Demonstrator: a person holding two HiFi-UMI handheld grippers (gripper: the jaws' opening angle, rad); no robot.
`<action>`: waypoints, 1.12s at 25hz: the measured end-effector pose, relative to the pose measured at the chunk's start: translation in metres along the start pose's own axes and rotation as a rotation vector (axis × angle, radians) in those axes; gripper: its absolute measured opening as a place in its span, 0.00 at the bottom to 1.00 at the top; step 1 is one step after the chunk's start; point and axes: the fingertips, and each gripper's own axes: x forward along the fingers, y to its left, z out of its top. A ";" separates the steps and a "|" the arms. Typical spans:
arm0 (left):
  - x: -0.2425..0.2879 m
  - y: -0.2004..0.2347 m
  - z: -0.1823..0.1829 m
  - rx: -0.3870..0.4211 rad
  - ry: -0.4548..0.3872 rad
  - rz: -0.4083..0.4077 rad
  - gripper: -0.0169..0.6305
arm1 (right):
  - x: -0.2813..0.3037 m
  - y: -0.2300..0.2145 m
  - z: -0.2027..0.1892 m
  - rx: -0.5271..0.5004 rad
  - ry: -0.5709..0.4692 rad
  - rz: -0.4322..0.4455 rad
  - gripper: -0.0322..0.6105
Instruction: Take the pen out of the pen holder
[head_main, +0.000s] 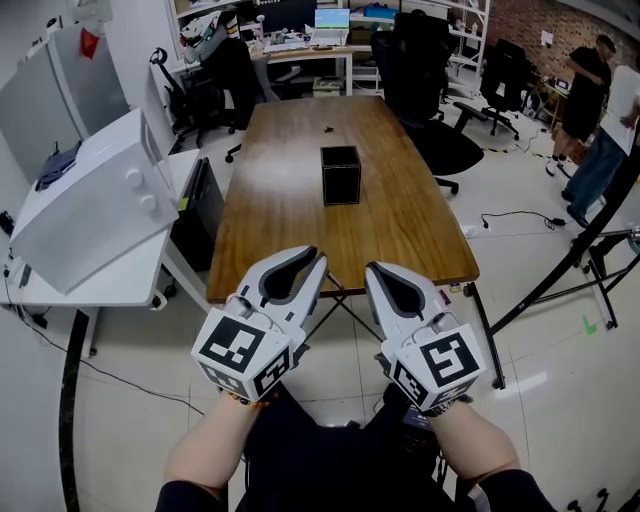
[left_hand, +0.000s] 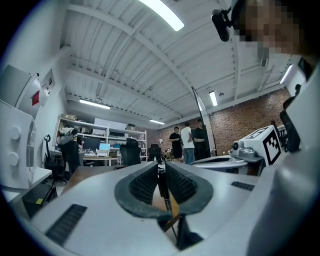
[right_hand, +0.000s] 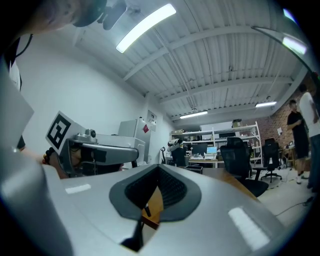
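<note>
Left gripper (head_main: 318, 257), right gripper (head_main: 371, 268) low centre, jaws together, empty; black pen holder (head_main: 340, 175) mid-frame on wooden table (head_main: 275, 205).

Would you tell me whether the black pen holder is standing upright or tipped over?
Upright: the pen holder stands flat on its base in the middle of the table, with its walls vertical.

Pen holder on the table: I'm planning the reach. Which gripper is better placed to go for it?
Left, narrowly. The left gripper has its tips slightly nearer the pen holder; the right gripper sits a little farther back. Both point roughly toward it, jaws shut and empty.
</note>
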 end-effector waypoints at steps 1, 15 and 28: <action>0.000 -0.002 -0.002 0.009 0.000 0.002 0.10 | 0.000 0.000 -0.001 0.001 0.001 0.000 0.05; -0.008 -0.020 -0.004 0.045 -0.002 0.011 0.10 | -0.005 0.009 -0.009 -0.017 0.006 0.005 0.05; -0.010 -0.025 -0.004 0.057 -0.001 0.005 0.10 | -0.008 0.011 -0.011 -0.026 0.013 0.005 0.05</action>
